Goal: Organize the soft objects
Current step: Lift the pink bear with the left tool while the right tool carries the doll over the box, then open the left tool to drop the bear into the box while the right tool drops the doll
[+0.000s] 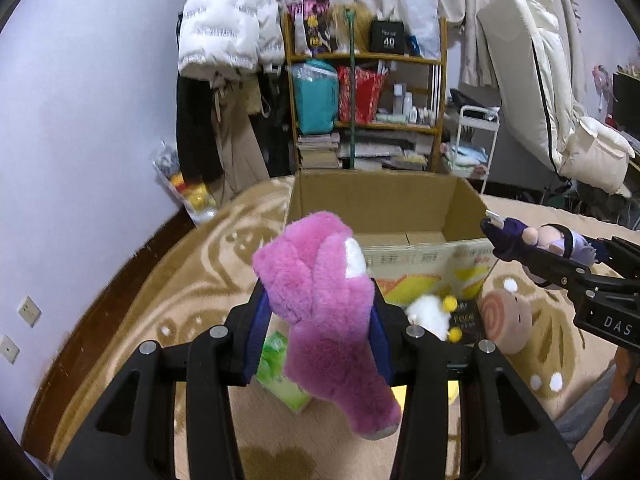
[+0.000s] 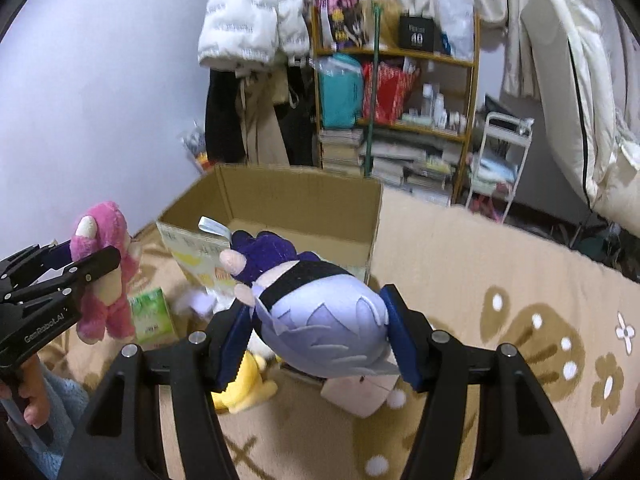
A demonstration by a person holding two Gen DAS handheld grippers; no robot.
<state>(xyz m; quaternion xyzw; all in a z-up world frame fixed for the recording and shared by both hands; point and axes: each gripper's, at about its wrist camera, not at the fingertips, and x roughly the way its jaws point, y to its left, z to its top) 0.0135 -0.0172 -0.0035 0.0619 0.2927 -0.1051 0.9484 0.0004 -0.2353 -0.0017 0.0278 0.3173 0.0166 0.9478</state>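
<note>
I'm holding the pink plush [image 1: 320, 312] in my left gripper [image 1: 318, 320] jaws and the purple doll [image 2: 316, 320] in my right gripper [image 2: 316, 336], both clamped. The cardboard box [image 1: 372, 200] at 12 o'clock is looking empty, and several toys are sitting on the rug [image 2: 500, 264], so I'm barely started.

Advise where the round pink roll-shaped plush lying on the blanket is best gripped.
Grip the round pink plush across its short thickness, at the rim, coming from above. It lies tilted, spiral face up, beside the cardboard box; the face looks too wide for the jaws, the edge narrower and soft.
</note>
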